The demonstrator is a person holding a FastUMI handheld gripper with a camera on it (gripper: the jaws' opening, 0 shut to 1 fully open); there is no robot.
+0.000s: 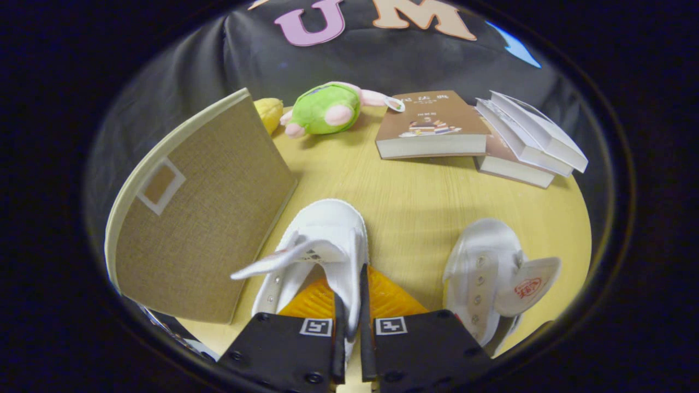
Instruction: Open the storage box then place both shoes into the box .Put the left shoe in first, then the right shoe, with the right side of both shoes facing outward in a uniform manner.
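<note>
Pale wood worktop (pixel 415 196) fills the scene, with dark cloth hanging as a wall behind it. At the near edge, the tool (pixel 352 311) is closed on a white canvas shoe (pixel 327 234): its two fingers pinch one side wall of the shoe's opening, one finger inside and one outside. This shoe points away from the tool, and its tongue (pixel 273 261) flops out toward the box.

Touching or just beside that shoe stands the storage box (pixel 202 218), covered in tan woven fabric with a light rim and a small square label frame. Whether the box is open cannot be told from this angle.

On the shoe's other side, apart from it, a second white shoe (pixel 486 267) lies on the worktop, its tongue (pixel 532 284) folded outward.

Beyond the shoes, near the cloth, rest a green and pink plush toy (pixel 325 109), a yellow object (pixel 269 112) partly hidden behind the box, a brown-covered book (pixel 431 123), and a stack of books (pixel 527 142) beside it.
</note>
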